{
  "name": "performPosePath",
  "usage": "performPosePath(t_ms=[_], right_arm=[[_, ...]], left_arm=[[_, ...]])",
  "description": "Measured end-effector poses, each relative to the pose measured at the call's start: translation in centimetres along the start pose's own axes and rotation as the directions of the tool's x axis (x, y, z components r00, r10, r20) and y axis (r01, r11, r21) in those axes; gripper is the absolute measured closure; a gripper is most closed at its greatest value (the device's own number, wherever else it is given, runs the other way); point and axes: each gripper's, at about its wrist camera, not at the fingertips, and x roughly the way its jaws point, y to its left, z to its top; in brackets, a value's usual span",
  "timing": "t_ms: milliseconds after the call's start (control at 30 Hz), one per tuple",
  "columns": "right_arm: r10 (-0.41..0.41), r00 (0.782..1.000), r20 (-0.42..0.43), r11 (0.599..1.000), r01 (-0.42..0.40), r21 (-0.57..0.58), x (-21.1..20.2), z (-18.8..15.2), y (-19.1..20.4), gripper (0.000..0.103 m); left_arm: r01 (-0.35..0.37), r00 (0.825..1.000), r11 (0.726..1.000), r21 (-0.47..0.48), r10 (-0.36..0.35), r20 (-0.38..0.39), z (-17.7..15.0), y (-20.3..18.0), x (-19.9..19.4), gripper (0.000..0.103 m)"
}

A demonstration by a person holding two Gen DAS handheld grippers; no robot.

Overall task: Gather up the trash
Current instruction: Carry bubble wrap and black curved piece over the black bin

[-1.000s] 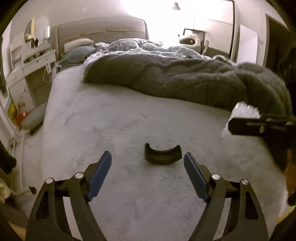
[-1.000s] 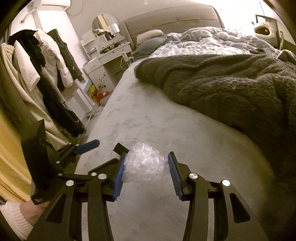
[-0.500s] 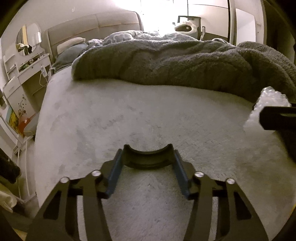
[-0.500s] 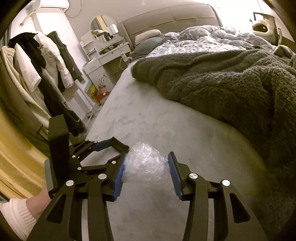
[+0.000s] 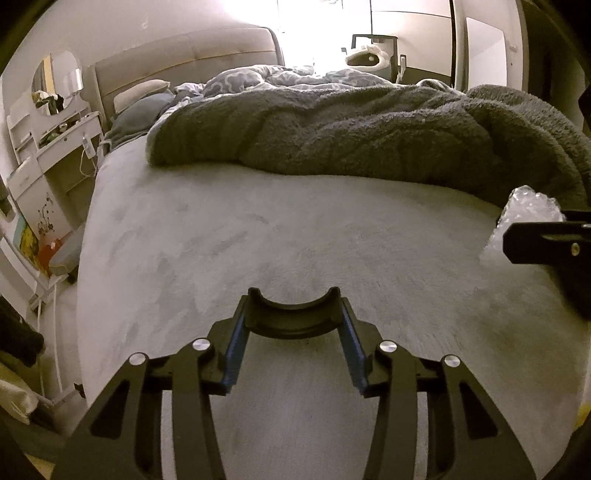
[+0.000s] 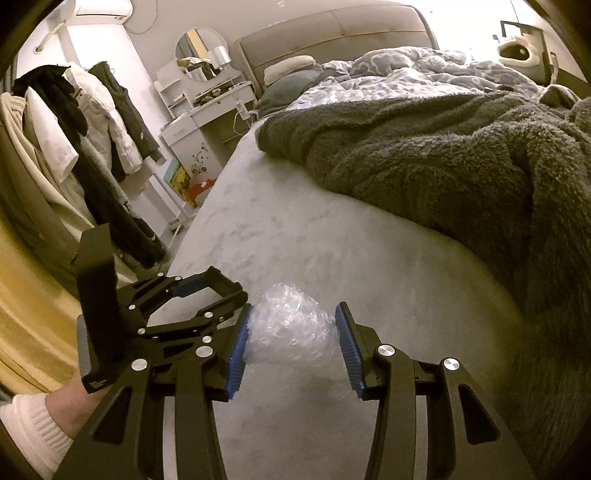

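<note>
Nearest in the left wrist view, the left gripper (image 5: 293,334) has its jaws clamped on a curved black plastic piece (image 5: 293,317), a shallow arc held by both ends between ribbed blue pads (image 5: 236,343), just above the bed (image 5: 258,236); in the right wrist view the right gripper (image 6: 291,345) has its jaws pressed against both sides of a crumpled wad of clear bubble wrap (image 6: 291,325), glossy and lumpy; the same wad shows at the right edge of the left view, beside a black finger; the left gripper appears at lower left of the right view, just beside the right one; under both lies the pale, short-napped bed surface with faint brush marks; farther on, a thick shaggy grey blanket (image 5: 369,133) is heaped in soft folds across the bed; behind it a patterned quilt (image 6: 406,70), pillows (image 6: 291,74) and a padded headboard (image 6: 332,33); left of the bed, a white dressing table (image 6: 207,107) with a round mirror (image 6: 197,53), and hanging coats (image 6: 92,122).
</note>
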Motion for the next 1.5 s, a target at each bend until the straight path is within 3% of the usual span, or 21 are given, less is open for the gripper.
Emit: performPosePath(t_ms=[600,1000,1500], right_arm=[[-0.058,0.998,0.012,0.997,0.058,0.057,-3.5,-4.5,2.9,0.058],[-0.114,0.993,0.021,0.992,0.113,0.048,-5.0,-8.0,6.8,0.058],[-0.030,1.000,0.009,0.999,0.030,-0.016,-2.9,-8.2,15.3,0.058]], left_arm=[[0.050,0.998,0.988,-0.145,-0.056,-0.035,-4.5,2.7,-5.7,0.054],[-0.045,0.997,0.975,-0.218,0.031,-0.071,-9.4,6.7,-11.7,0.054],[-0.153,0.983,0.946,-0.285,0.117,-0.140,-15.1,13.0,-16.8,0.054]])
